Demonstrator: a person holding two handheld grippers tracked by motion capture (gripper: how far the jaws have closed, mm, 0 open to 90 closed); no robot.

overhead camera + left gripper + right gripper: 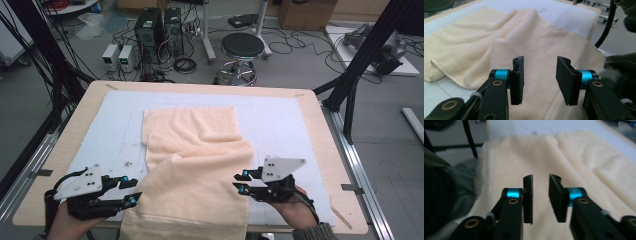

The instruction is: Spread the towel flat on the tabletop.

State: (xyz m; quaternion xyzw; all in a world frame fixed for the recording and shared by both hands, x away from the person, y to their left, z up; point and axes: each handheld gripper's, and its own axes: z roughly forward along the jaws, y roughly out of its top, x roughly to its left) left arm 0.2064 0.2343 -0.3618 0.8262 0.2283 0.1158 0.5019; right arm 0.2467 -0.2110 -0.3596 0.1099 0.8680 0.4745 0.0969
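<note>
A cream towel (195, 145) lies on the pale mat (280, 120). Its near part is raised in a loose fold and hangs over the table's front edge. My left gripper (131, 191) is at the towel's left edge near the front, and its jaws stand apart. In the left gripper view the towel (536, 37) lies beyond the open left gripper (539, 75), with neither pad pressing on it. My right gripper (241, 182) is at the towel's right edge, open. In the right gripper view the towel (524, 152) shows through the narrow gap of the right gripper (541, 195).
The mat covers most of a wooden table (325, 150). Black frame posts (360, 60) rise at the right and left. On the floor beyond the table are a round stool (242, 47), computer towers (150, 30) and loose cables.
</note>
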